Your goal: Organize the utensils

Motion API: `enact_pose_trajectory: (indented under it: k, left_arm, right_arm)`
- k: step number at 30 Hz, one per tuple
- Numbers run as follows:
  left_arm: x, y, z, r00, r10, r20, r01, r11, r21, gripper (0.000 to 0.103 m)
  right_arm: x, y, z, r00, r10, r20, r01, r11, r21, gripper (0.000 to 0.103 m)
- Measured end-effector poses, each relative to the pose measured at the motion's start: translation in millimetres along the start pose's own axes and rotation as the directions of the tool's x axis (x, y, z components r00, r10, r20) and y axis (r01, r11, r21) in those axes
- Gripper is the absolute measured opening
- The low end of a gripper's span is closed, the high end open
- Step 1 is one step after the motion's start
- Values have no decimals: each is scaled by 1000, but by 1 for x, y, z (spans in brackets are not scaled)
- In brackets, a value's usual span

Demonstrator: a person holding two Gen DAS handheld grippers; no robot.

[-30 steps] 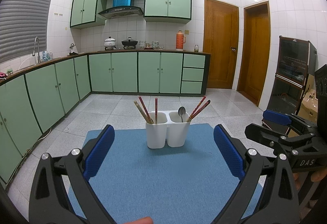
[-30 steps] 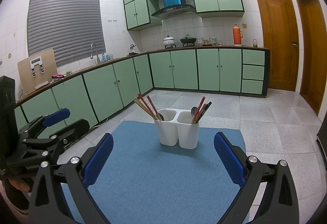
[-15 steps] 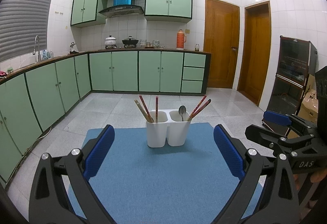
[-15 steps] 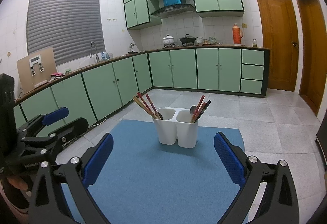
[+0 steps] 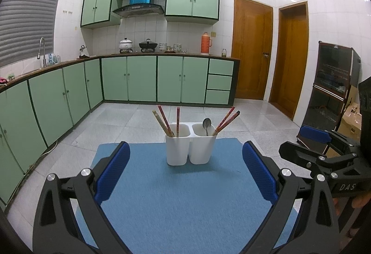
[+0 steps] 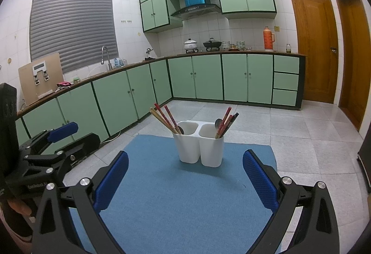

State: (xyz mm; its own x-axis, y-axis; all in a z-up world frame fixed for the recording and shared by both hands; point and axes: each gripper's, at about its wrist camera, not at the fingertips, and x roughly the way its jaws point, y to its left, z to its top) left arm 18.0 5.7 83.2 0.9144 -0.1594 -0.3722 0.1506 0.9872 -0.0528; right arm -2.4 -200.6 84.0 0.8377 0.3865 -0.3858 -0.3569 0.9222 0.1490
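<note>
A white two-compartment utensil holder (image 5: pixel 190 146) (image 6: pixel 199 146) stands on a blue mat (image 5: pixel 176 203) (image 6: pixel 185 203). Its left compartment holds chopsticks (image 5: pixel 165 123) (image 6: pixel 165 117) and, in the right wrist view, a dark spoon bowl (image 6: pixel 180 130). In the right compartment are a metal spoon (image 5: pixel 206 125) (image 6: pixel 218 123) and more chopsticks (image 5: pixel 226 121) (image 6: pixel 227 122). My left gripper (image 5: pixel 185 172) is open, empty, well short of the holder. My right gripper (image 6: pixel 185 175) is open too, with nothing between its fingers. Each gripper shows at the edge of the other's view: the right gripper (image 5: pixel 313 140), the left gripper (image 6: pixel 58 140).
The mat lies over a surface above a grey tiled floor (image 5: pixel 250 119). Green cabinets (image 5: pixel 143 77) with a counter line the left and far walls. Two wooden doors (image 5: pixel 252 54) are at the right, and a dark cabinet (image 5: pixel 334 82) stands at the far right.
Both views have shifted only slightly; the holder sits marginally farther off. Both grippers stay open and empty.
</note>
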Motion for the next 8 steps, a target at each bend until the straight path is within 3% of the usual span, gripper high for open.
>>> enact_pose_trajectory:
  k: [8]
  left_arm:
    - [2, 1, 1, 1000, 1, 0, -1, 1000, -1, 95]
  right_arm:
    - [0, -1, 0, 1000, 0, -2, 0, 1000, -2, 97]
